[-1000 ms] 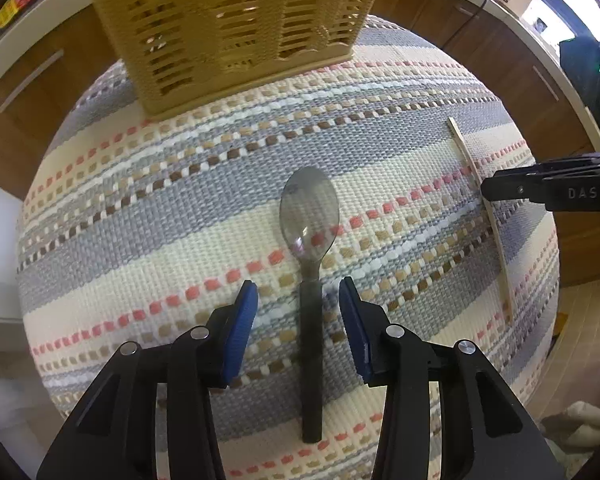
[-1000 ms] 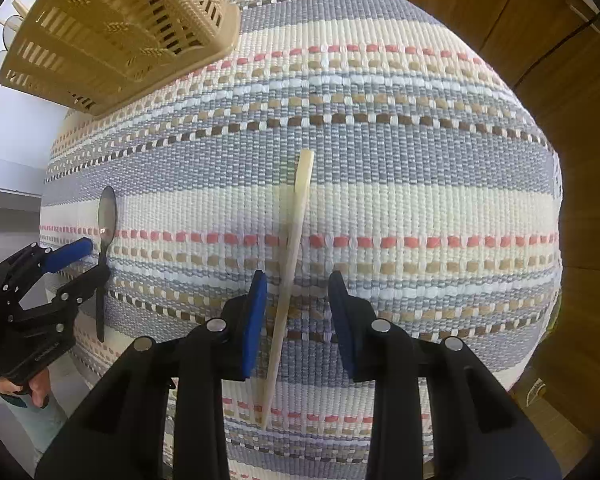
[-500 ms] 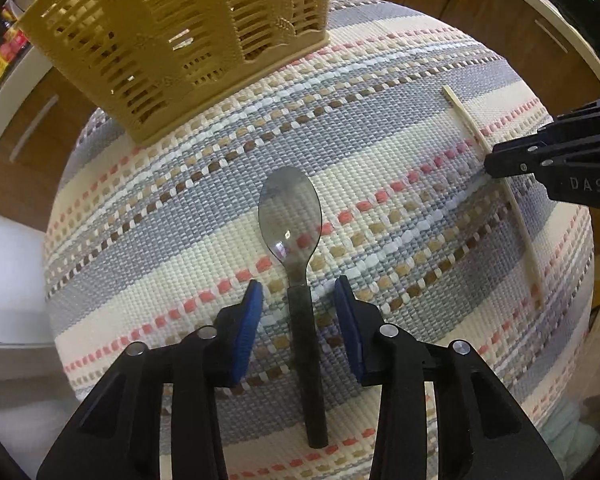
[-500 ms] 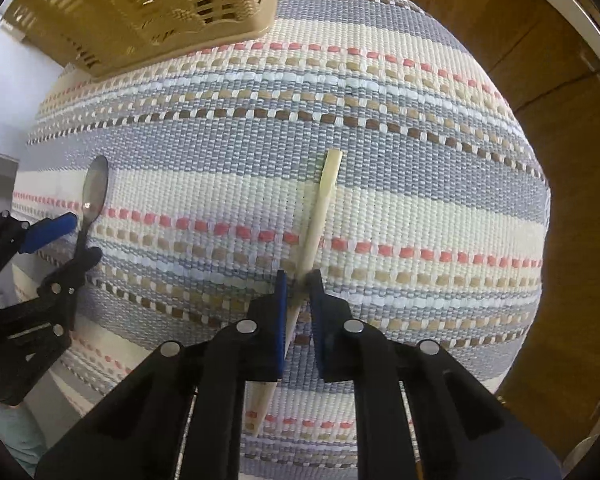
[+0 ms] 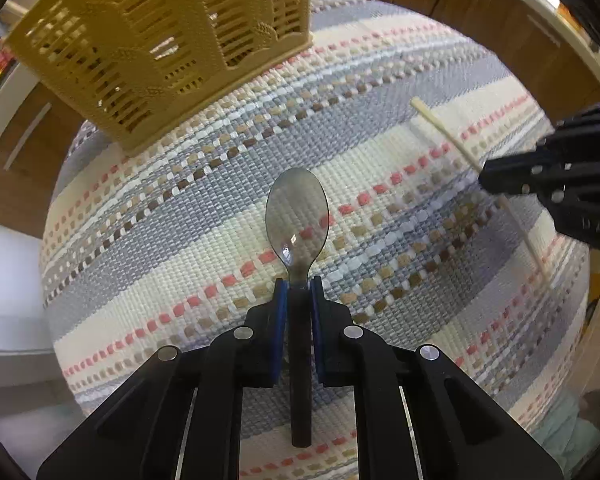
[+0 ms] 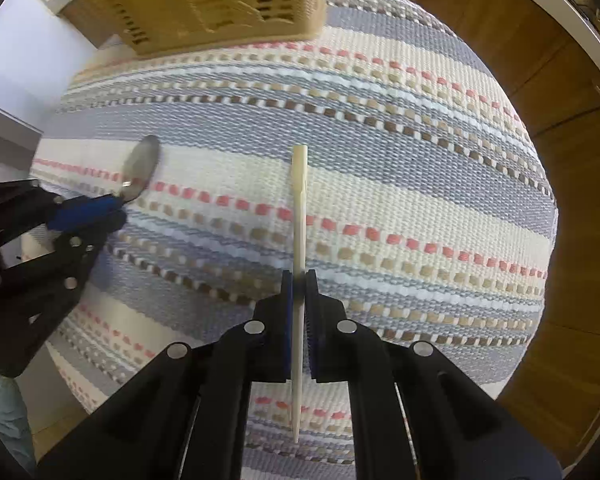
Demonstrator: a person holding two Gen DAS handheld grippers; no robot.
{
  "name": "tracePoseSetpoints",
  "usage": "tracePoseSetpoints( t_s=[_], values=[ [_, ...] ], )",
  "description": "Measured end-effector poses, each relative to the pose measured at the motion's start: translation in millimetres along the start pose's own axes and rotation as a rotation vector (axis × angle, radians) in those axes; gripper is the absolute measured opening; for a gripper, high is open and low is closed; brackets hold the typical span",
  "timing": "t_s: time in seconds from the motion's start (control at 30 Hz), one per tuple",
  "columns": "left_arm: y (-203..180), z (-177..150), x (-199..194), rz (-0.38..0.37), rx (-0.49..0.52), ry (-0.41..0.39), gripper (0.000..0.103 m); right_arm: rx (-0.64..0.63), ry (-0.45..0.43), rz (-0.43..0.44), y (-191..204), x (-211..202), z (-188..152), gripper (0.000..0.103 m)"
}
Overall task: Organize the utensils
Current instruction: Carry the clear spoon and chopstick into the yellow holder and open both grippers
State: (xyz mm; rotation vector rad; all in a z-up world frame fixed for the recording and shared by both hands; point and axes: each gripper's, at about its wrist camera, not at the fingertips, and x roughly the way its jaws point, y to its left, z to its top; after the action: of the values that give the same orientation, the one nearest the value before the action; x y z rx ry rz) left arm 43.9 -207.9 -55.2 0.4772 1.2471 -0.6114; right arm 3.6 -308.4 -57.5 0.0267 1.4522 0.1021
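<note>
Only right view shows left gripper (image 6: 116, 210), closing, seemingly pinching spoon (image 6: 140, 168).

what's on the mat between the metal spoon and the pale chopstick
Nothing: only bare striped woven mat between the metal spoon and the pale chopstick, clearest in the right wrist view.

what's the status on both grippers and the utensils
Left gripper closing on spoon handle. Right gripper shut on chopstick. Basket path clear.

Both claws, open before, now pinch spoon (image 5: 297, 216) and chopstick (image 6: 300, 208).
</note>
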Motion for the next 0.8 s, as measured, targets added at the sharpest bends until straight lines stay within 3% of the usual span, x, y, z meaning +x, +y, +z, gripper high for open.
tracePoseSetpoints(
  t_s=[0.27, 0.43, 0.63, 0.8],
  values=[
    [11, -10, -50, -0.044, -0.093, -0.202, 0.01, -0.019, -0.076, 0.074, -1, -31, -16, 0.004],
    [41, -14, -81, -0.054, -0.161, -0.32, 0.01, -0.041, -0.151, 0.103, 1, -59, -12, 0.004],
    [68, -8, -138, -0.076, -0.264, -0.545, 0.01, -0.079, -0.381, 0.113, 3, -124, 7, 0.004],
    [74, 2, -180, -0.032, -0.295, -0.725, 0.01, -0.089, -0.6, 0.159, 0, -174, 25, 0.004]
  ],
)
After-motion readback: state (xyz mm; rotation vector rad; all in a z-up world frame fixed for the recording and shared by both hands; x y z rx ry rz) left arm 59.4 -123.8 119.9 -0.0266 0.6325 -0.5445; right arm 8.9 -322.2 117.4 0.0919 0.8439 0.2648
